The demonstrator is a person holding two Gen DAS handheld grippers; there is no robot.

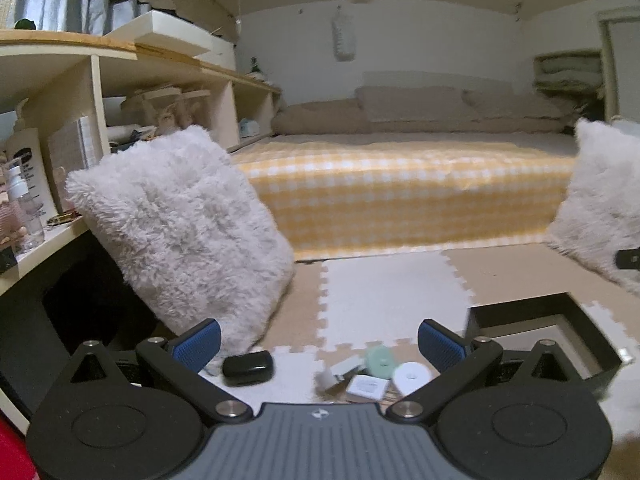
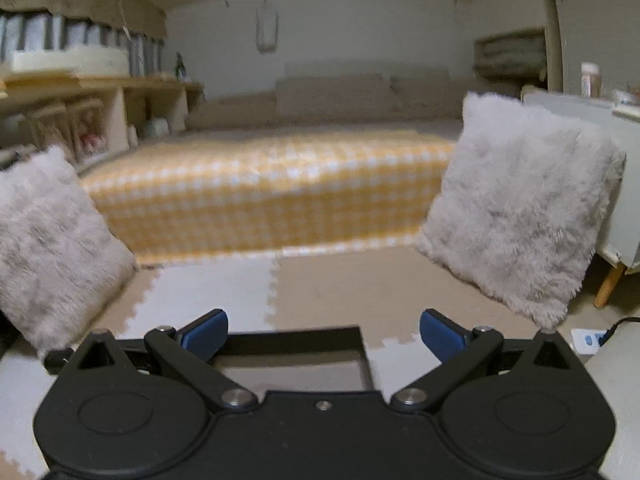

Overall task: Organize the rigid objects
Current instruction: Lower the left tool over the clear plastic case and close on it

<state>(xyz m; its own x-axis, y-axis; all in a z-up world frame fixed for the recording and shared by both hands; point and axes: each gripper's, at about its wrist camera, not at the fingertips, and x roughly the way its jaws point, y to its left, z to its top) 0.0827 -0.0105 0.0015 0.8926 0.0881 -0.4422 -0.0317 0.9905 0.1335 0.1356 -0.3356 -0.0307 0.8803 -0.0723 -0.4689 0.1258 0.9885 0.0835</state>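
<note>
Left wrist: my left tongs (image 1: 319,342) gape empty over case (image 1: 248,368), discs (image 1: 410,376), floor clutter. Box (image 1: 580,320) at 2 o'clock, likely destination. Right tongs (image 2: 324,334) spread, idle.

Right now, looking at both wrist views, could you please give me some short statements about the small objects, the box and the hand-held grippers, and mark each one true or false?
1. The left hand-held gripper is open and holds nothing. True.
2. The black case lies inside the black box. False: it lies on the foam mat, left of the other small items.
3. A mint green ring and a white ring lie side by side. True.
4. The right hand-held gripper is shut on a white ring. False: it is open and empty, in front of the box.
5. The bed cover is plain blue. False: it is yellow and white check.
</note>
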